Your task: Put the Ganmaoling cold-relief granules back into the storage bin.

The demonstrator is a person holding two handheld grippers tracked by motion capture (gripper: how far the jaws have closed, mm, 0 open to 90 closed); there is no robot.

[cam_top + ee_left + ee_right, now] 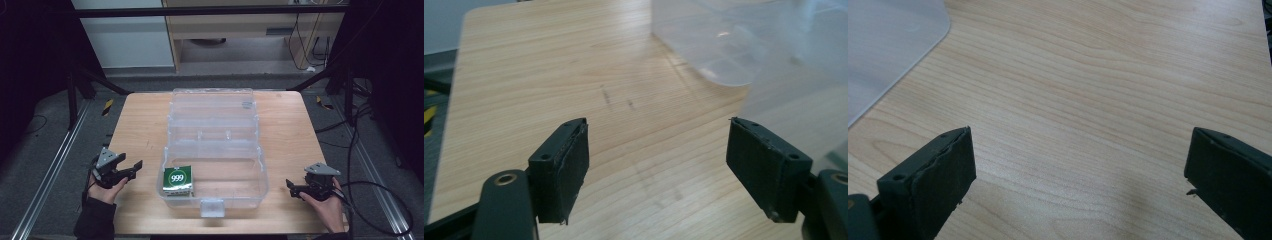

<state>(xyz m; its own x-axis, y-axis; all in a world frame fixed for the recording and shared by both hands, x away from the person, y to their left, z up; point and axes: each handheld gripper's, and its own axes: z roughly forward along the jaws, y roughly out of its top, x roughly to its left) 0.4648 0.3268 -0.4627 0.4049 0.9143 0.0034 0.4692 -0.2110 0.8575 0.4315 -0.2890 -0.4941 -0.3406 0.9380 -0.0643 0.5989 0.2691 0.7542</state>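
Note:
A clear plastic box [261, 176] stands open in the middle of the wooden table [137, 125], its lid [212, 106] laid back behind it. A small green carton [178, 180] marked 999 sits inside at the front left corner. My left gripper [136, 169] hovers left of the box, open, with bare wood between its jaws [657, 125]; the box wall [734, 55] lies ahead to its right. At the box's right side my right gripper [291, 189] is held open over bare table [1081, 132], with a corner of the box [888, 45] at the upper left.
A latch tab [211, 207] juts from the box's front wall toward the table's near edge. Dark floor, metal rails and cables [380, 190] surround the table. A pale cabinet [240, 30] stands beyond the far edge.

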